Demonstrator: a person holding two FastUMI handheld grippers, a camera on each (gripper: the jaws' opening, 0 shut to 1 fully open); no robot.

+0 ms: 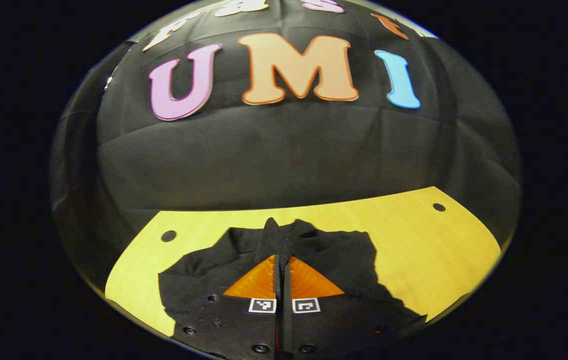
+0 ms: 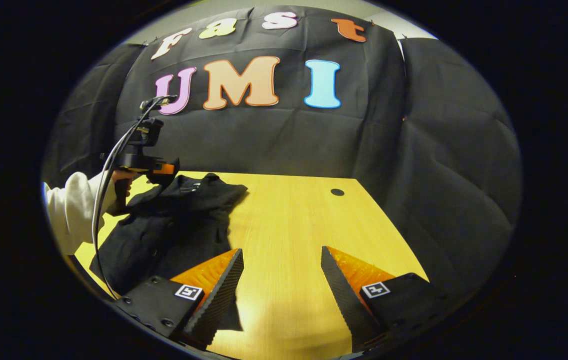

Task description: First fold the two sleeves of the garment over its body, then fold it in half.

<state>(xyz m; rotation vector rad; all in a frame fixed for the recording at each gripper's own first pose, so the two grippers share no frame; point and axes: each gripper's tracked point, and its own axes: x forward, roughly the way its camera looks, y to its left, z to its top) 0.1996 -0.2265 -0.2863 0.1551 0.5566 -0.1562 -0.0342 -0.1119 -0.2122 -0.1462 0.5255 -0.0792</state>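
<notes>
Looking along the left gripper in the left gripper view, we see its two fingers pressed together at the bottom centre of the frame, with a ridge of the black garment rising at their tips; we cannot tell for sure whether cloth is pinched between them. The garment spreads across the lower middle of that frame on the yellow wooden table, whose round holes sit near its far corners.

In the right gripper view, we find the right gripper at the bottom of the frame with its fingers spread wide apart over bare tabletop, holding nothing. The garment lies crumpled at the left of this frame, just beside the right gripper's left-hand finger. Farther off, at the upper left, a hand in a white sleeve holds the left gripper at the garment's far edge, a cable looping down from it.
</notes>
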